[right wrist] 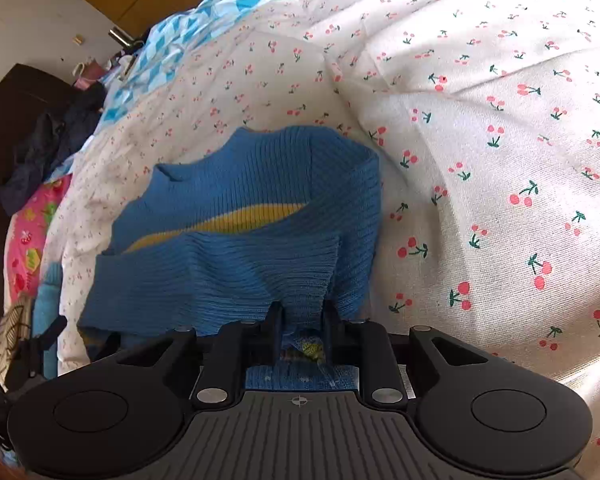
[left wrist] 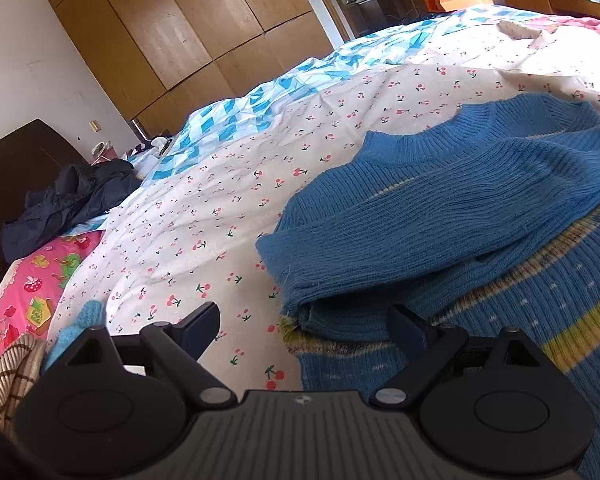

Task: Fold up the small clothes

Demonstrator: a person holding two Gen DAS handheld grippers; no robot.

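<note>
Blue ribbed knit sweater with a yellow stripe [right wrist: 236, 216] is lying on the white cherry-print bedsheet [right wrist: 480, 140], its sleeves folded across the body. At 6 o'clock in the right wrist view, the right gripper [right wrist: 302, 316] is pinching the sweater's edge, jaws clamped on the knit. The left gripper [left wrist: 304, 320] is hovering at the sweater's left edge, jaws wide apart, holding nothing.

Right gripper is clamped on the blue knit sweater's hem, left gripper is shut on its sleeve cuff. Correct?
Not quite. The left gripper is open and holds nothing, per the left wrist view. The right gripper is indeed clamped on the blue knit sweater.
</note>
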